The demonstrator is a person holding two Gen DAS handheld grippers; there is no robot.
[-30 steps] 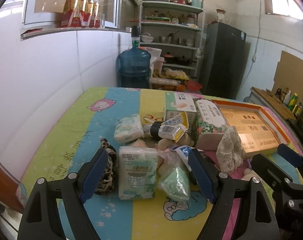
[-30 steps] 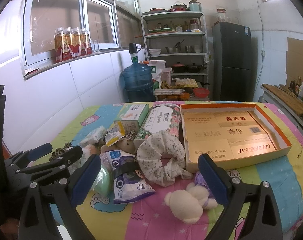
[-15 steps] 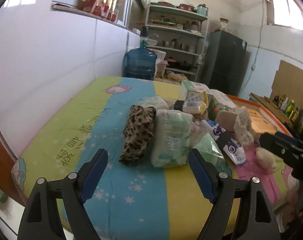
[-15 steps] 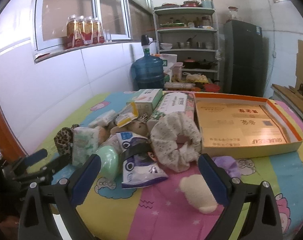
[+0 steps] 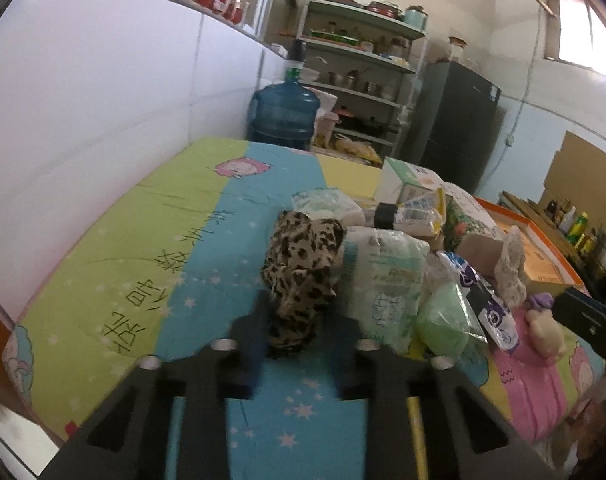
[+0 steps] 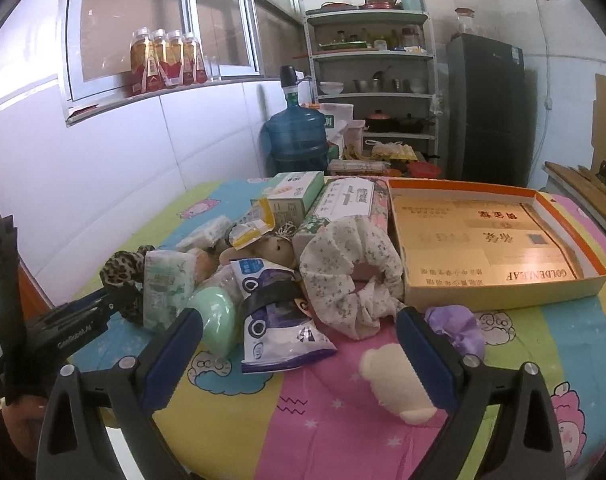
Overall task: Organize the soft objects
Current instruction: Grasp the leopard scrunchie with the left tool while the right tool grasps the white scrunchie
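- While the left gripper (image 5: 299, 344) has just been closing, its jaws now stand close together with the near end of the leopard-print scrunchie (image 5: 303, 268) between them; the pads appear to press on the fabric, though motion blur hides the exact contact.
- Step in hand, as judged: pick-up of the 1st soft item, at the left edge of the pile on the striped bedsheet (image 5: 151, 240).
- The leopard-print scrunchie lies touching the wrapped tissue pack (image 5: 383, 276) on its right; a green pouch (image 5: 447, 316) sits just right of that pack.
- The right gripper (image 6: 299, 356) is spread wide and holds nothing. Its jaws have just been narrowing slightly. A blue-and-white snack bag (image 6: 275, 320) lies between and beyond the fingers, untouched.
- A cream plush toy (image 6: 399, 380) lies just beside the right finger; a floral scrunchie (image 6: 351, 276) and a purple scrunchie (image 6: 459, 324) lie nearby.
- The shallow orange-rimmed cardboard box (image 6: 567, 292) lies at the far right, with no loose item in it; it is the likely destination.
- Next move calls for: confirm the pinch, lift clear of the tissue pack, then carry right across the pile to the box.
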